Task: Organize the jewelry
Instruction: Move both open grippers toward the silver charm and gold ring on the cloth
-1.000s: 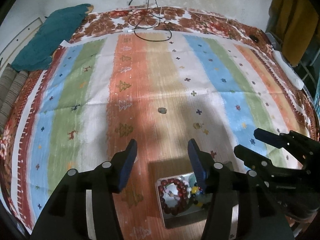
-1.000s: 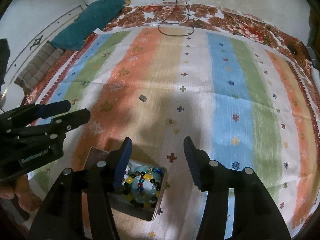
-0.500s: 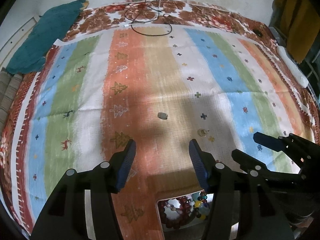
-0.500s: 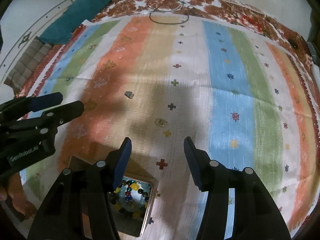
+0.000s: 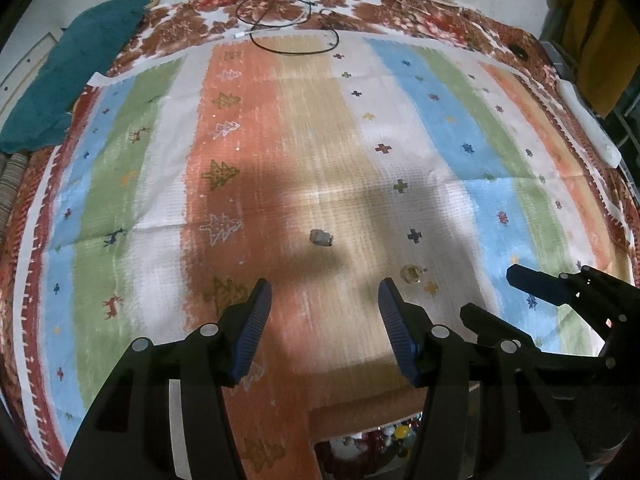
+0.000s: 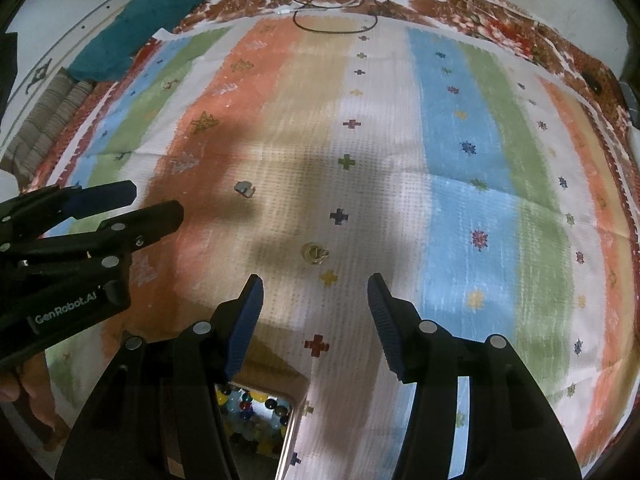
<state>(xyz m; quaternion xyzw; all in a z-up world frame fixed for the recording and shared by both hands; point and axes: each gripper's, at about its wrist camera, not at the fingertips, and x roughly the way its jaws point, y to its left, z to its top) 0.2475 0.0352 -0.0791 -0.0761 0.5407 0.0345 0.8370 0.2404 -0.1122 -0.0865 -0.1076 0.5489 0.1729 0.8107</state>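
Beaded bracelets (image 6: 256, 412) already lie in the box (image 6: 290, 420), bottom of frame; we judge two small pieces (image 5: 321, 237) (image 6: 315, 253) remain mid-frame on the striped cloth (image 5: 460, 128). Both tongs (image 5: 324, 328) (image 6: 314, 318) spread, empty.

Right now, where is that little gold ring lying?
The gold ring lies loose on the striped cloth, just ahead of the right gripper, right of the small grey piece and beyond the bead box.
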